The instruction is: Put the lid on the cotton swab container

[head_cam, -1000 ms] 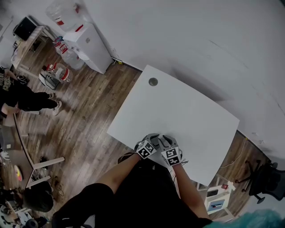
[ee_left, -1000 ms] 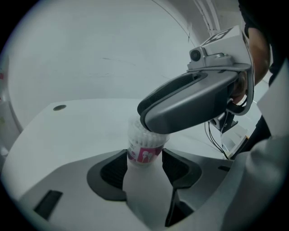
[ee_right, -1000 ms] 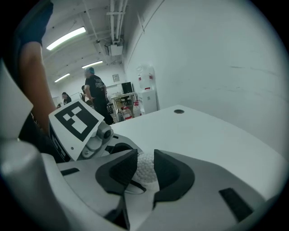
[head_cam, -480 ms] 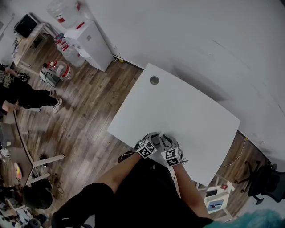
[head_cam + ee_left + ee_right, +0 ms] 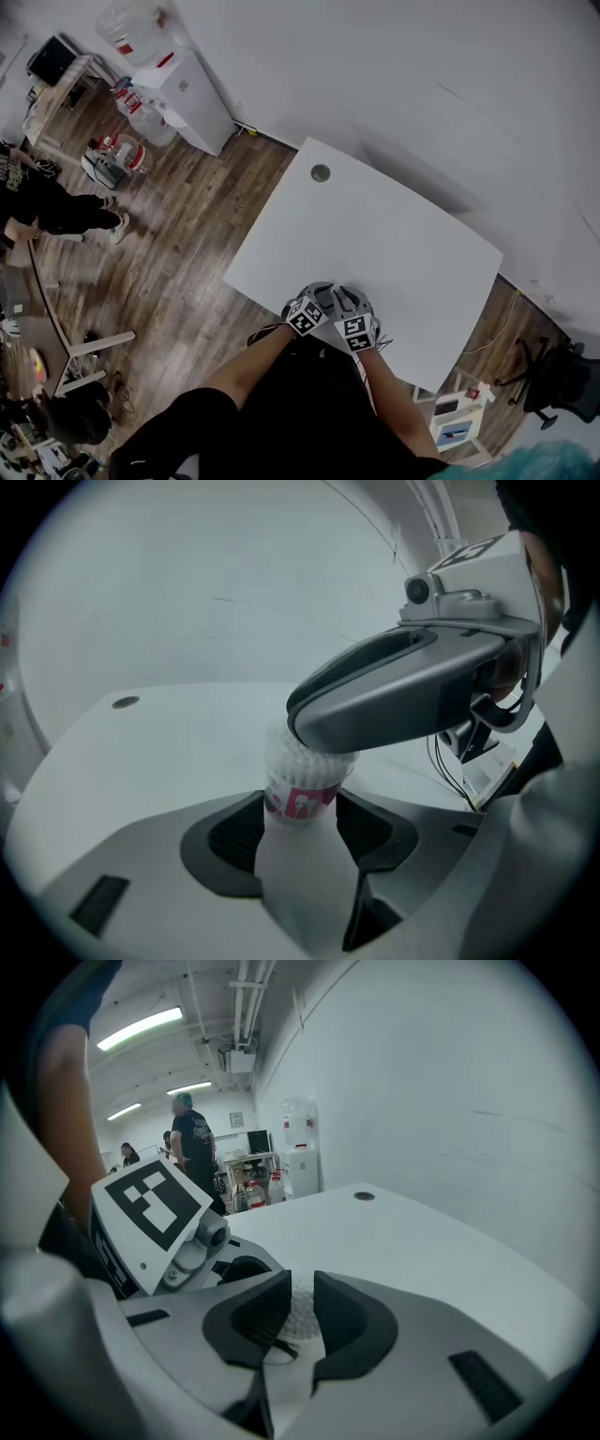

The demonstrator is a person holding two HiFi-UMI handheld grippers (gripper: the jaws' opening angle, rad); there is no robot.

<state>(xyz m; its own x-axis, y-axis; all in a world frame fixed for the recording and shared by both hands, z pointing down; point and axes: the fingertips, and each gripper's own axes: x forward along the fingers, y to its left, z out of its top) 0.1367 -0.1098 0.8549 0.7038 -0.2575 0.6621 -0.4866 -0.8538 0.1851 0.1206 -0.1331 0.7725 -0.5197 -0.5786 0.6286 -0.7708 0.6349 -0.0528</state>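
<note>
The cotton swab container (image 5: 301, 792) is a clear tube with a pink label, packed with white swab heads. It stands at the near edge of the white table (image 5: 375, 225). My left gripper (image 5: 300, 803) is shut on its body, with a pad on each side. My right gripper (image 5: 300, 1305) lies across the container's top, and its jaws have just been closing. Through their narrow gap I see white swab heads (image 5: 298, 1312). Whether the pads press on anything is hidden. No separate lid can be made out. In the head view the left gripper (image 5: 305, 314) and right gripper (image 5: 354, 330) nearly touch.
A round grommet hole (image 5: 321, 172) sits in the table's far corner. A white water dispenser (image 5: 187, 98) stands on the wooden floor to the left, with people (image 5: 56, 206) and clutter beyond it. A black chair (image 5: 562, 380) is at the right. A person (image 5: 197, 1147) stands in the background.
Both grippers stay together at the table's near edge. The head view shows no clear movement of them or of the container.
</note>
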